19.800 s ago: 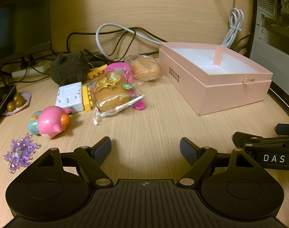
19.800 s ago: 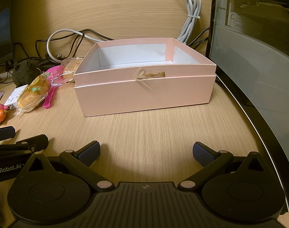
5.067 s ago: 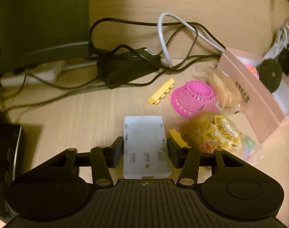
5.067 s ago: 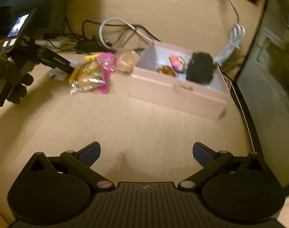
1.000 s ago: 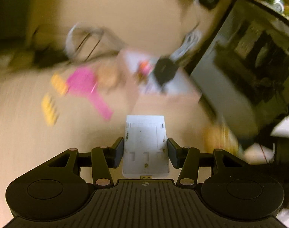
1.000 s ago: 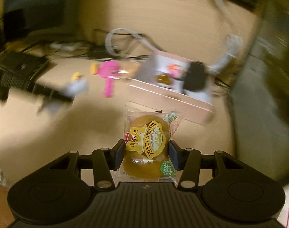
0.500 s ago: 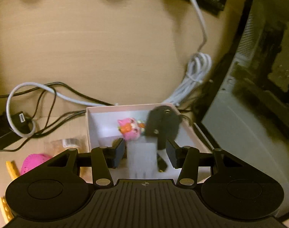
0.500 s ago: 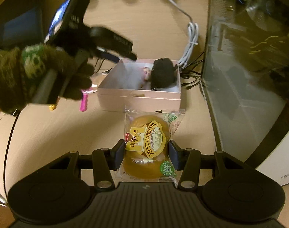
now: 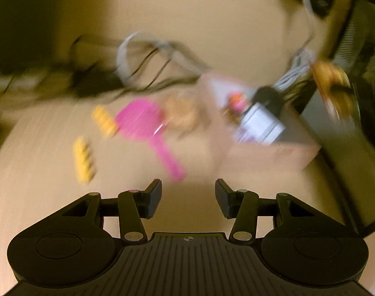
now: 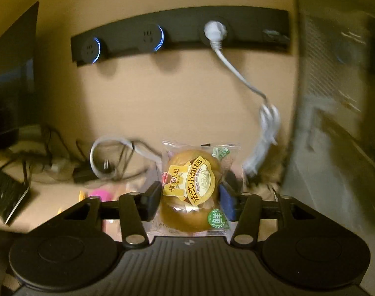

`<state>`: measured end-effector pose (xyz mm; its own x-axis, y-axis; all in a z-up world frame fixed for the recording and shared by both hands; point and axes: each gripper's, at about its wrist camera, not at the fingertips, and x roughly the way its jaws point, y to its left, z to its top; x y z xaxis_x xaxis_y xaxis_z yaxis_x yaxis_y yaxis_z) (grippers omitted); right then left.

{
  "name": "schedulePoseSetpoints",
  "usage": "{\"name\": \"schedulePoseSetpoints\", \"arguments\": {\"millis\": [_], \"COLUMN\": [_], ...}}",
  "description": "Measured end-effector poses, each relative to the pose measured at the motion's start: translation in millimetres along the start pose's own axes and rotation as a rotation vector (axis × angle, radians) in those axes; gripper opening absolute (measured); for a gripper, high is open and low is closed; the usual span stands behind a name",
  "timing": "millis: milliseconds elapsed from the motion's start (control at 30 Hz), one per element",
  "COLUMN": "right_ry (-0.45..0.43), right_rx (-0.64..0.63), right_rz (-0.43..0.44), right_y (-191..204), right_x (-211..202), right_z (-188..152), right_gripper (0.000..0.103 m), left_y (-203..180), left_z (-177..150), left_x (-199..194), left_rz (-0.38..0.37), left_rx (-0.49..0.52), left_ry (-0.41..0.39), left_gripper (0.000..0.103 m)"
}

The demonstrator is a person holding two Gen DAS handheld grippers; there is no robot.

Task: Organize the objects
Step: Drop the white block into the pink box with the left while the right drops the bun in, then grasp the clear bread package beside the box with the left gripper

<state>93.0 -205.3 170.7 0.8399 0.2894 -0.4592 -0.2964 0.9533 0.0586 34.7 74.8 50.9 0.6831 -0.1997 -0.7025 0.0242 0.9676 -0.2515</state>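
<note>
Right gripper (image 10: 190, 198) is opening its jaws at this moment, and the wrapped bun (image 10: 193, 190) is sitting right between them, upright with its yellow label facing the camera. Its sides are looking level with the fingertips, and I honestly can't tell whether the pads are pressing it or just brushing the wrapper. Left gripper (image 9: 188, 194) is standing partly open with nothing at all between its fingers, only bare desk (image 9: 39, 153) showing under the gap.

On that light wood desk, the left view (super blurry, fair warning) is showing the pink box (image 9: 273, 153) off to the right with a white block (image 9: 261, 123) and a dark round thing (image 9: 268, 96) lying inside. Beside the box a pink paddle-shaped toy (image 9: 148, 125) is lying flat, with two yellow bricks (image 9: 82, 160) to its left and another wrapped bun (image 9: 182, 113) just next to its head.

Behind everything a tangle of cables (image 9: 143, 64) is running along the wall. A black socket strip (image 10: 177, 37) with a white plug in it is hanging higher up, and a computer case (image 10: 335, 98) is standing on the right.
</note>
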Motion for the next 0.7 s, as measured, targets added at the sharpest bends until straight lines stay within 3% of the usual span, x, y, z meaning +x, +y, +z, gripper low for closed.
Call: {"name": "schedulePoseSetpoints", "arguments": {"millis": [67, 267, 500, 700], "right_ry": [0.018, 0.139, 0.236, 0.254], "right_rx": [-0.021, -0.061, -0.077, -0.114], "right_rz": [0.002, 0.031, 0.001, -0.09], "right_y": [5, 26, 44, 61], "right_x": [22, 36, 8, -25], "right_z": [5, -34, -96, -129], "right_gripper": [0.091, 0.101, 0.103, 0.103], "left_y": [13, 43, 37, 26], "left_z": [-14, -25, -8, 25], "left_x": [-5, -12, 0, 44], "left_rz": [0.032, 0.099, 0.039, 0.056], "left_rx": [-0.036, -0.073, -0.075, -0.103], "left_ry": [0.027, 0.058, 0.037, 0.012], "left_gripper": [0.052, 0.052, 0.052, 0.052]}}
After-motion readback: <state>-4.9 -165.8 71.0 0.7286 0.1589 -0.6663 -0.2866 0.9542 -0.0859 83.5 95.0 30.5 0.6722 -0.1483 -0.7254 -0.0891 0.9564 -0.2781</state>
